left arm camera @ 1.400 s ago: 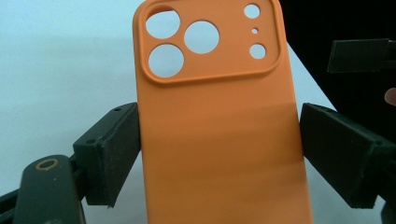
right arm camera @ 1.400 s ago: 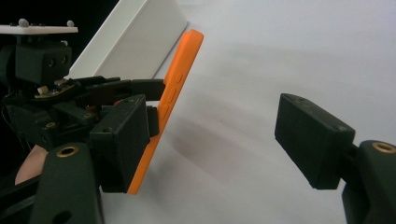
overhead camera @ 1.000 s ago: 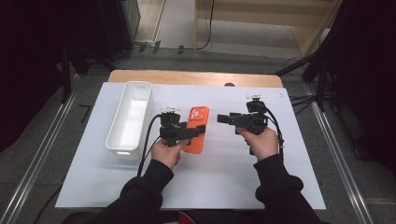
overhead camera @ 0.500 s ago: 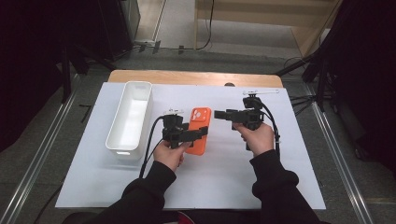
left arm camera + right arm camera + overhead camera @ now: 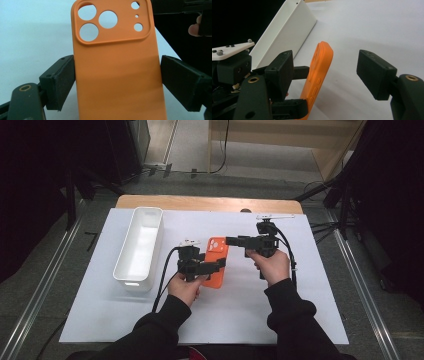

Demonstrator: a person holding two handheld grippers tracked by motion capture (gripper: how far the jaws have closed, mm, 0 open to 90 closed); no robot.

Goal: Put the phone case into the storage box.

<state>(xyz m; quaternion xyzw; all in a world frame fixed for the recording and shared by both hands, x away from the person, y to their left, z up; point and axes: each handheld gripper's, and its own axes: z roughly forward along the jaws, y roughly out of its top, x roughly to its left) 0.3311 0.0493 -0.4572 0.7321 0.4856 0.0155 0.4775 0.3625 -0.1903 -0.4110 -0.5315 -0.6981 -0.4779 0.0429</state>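
Note:
An orange phone case (image 5: 218,251) with round camera holes is held just above the white mat. My left gripper (image 5: 220,265) is shut on its lower half, and in the left gripper view (image 5: 117,85) both pads sit against the side edges of the case (image 5: 115,50). From the right, my right gripper (image 5: 231,240) reaches level toward the case's camera end. In its own view my right gripper (image 5: 327,73) is open. Its jaws have just been closing, with the top of the case (image 5: 322,62) between the pads and touching neither. My left gripper (image 5: 304,89) grips the case lower down.
A long white bin (image 5: 132,282) stands left of the case, with its wall (image 5: 287,30) close behind my left gripper. A white mat (image 5: 300,310) covers the wooden table (image 5: 210,202). Cables trail from both grippers toward the person's sleeves.
My right gripper has edged left until its jaws reach the case's camera end. The left gripper and the case have stayed about where they were.

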